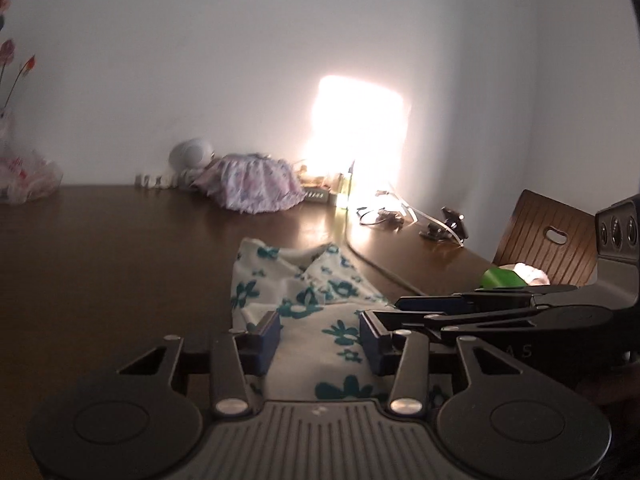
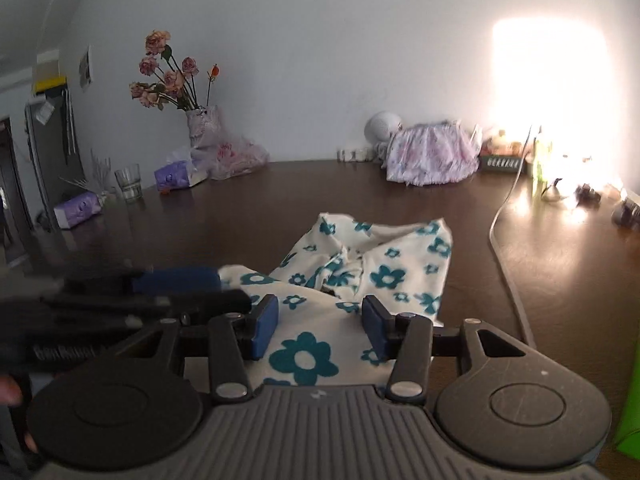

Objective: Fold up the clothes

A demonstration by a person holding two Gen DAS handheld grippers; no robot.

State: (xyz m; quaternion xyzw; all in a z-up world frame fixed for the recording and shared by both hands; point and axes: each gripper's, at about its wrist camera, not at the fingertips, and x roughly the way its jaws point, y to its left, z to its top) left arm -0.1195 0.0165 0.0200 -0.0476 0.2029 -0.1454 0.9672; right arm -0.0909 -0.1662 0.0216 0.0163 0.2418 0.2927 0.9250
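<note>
On the dark worktop lies the cream garment with teal flowers, crumpled, partly doubled over itself. We see our left tool spread wide above the cloth's near end, its blue pads clear of the fabric between them. Our right tool is likewise spread, hovering over the same near end, just beside the left one. Well apart, by the far wall, sit a lilac frilled cloth, a vase of dried roses and a drinking glass.
</note>
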